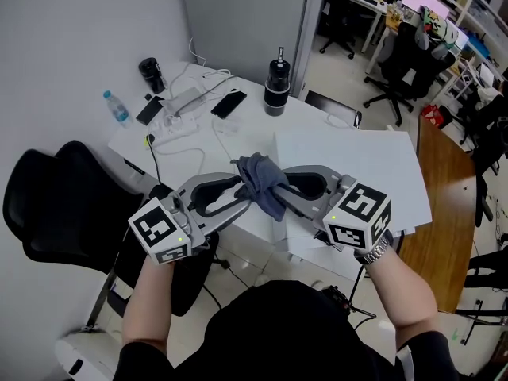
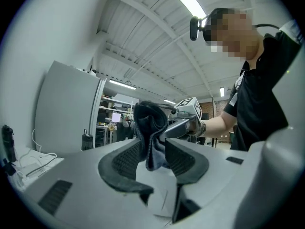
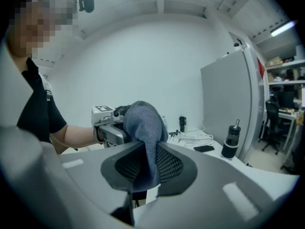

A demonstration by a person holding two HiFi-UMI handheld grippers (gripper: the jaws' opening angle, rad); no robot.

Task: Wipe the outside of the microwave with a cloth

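A blue-grey cloth (image 1: 262, 182) hangs bunched between my two grippers, which point at each other over the near edge of a white table (image 1: 254, 137). My right gripper (image 1: 279, 187) is shut on the cloth (image 3: 145, 128); both ribbed pads press its hanging fold. My left gripper (image 1: 243, 195) stands open with the cloth (image 2: 150, 128) dangling between its jaws, and its right pad stands apart from the fabric. I see no microwave that I can tell as one. The left gripper's marker cube (image 3: 106, 111) shows behind the cloth in the right gripper view.
A black office chair (image 1: 63, 213) stands at the left. On the table lie a water bottle (image 1: 119, 108), a phone (image 1: 228, 101), a power strip with cables (image 1: 182, 101) and a black tumbler (image 1: 276, 82). A white flat-topped slab (image 1: 357, 161) sits at the right, beside a wooden desk (image 1: 444, 213).
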